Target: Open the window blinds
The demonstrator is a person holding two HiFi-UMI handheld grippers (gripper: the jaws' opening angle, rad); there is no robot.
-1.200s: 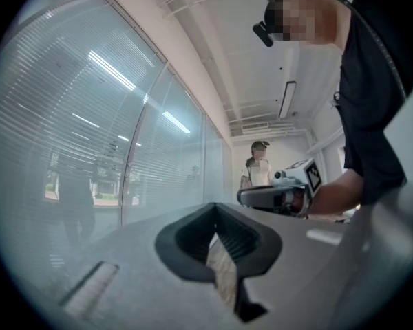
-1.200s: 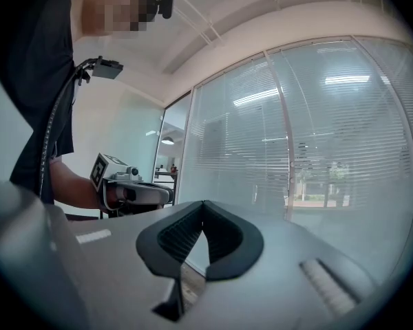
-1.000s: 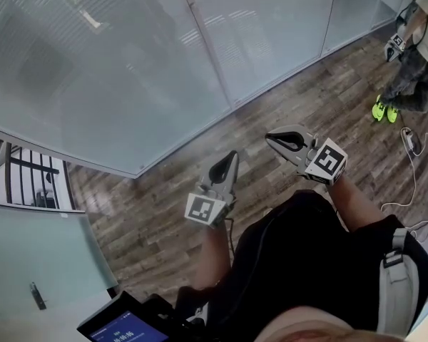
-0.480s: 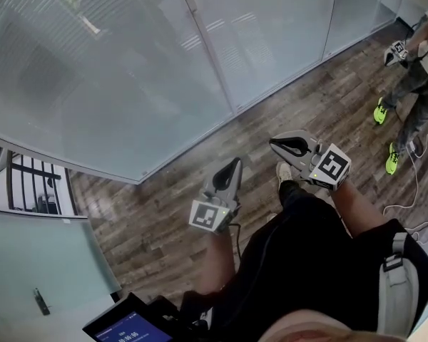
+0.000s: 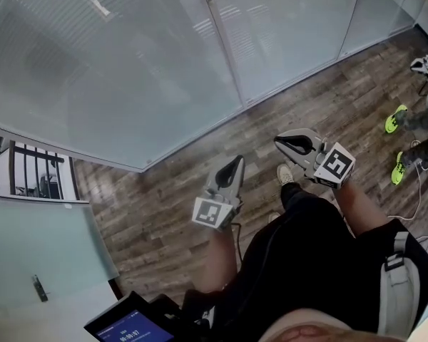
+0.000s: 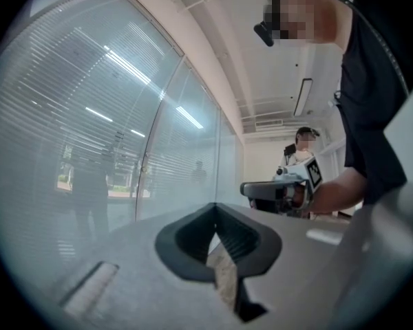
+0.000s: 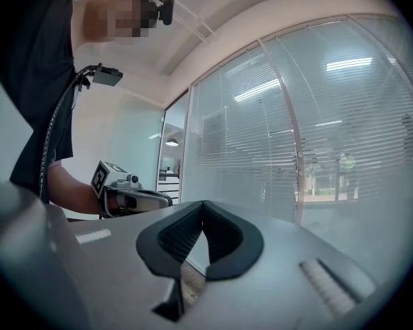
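Blinds (image 5: 114, 55) of thin horizontal slats (image 7: 261, 136), pale, perhaps half-shut.

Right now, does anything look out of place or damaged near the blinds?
Nothing looks damaged: the blinds show even slats behind the glass wall. The one stray item is a white cable trailing across the wood floor beside the other person's green shoes.

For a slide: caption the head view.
Person on wood floor facing glass wall with blinds; left gripper and right gripper shut, empty.
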